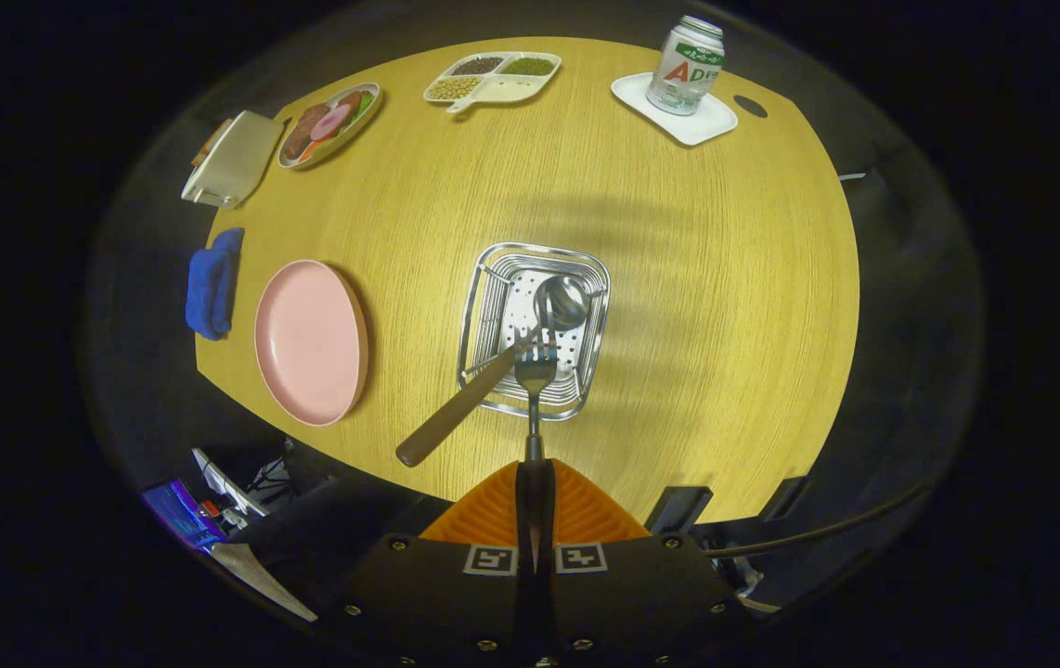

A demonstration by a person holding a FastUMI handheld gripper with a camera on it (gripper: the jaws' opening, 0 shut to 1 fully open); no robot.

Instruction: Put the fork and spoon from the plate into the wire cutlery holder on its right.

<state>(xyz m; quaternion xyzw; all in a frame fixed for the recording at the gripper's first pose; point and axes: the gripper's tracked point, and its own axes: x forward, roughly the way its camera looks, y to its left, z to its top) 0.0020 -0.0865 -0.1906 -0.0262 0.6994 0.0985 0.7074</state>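
My gripper [535, 473] is shut on the fork [536, 371], holding it by the handle with the tines pointing down over the wire cutlery holder [493, 278]. The holder stands on the wooden table just ahead of the fingers. The spoon [563, 301] rests inside the holder, its bowl low in the basket and its brown handle [446, 417] leaning out over the near left rim. The pink plate [307, 339] lies bare to the holder's left.
A blue cloth [212, 283] lies left of the plate. At the table's far side are a white box [233, 158], a dish of food [330, 122], a divided tray [493, 76] and a can [686, 65] on a white coaster [711, 125].
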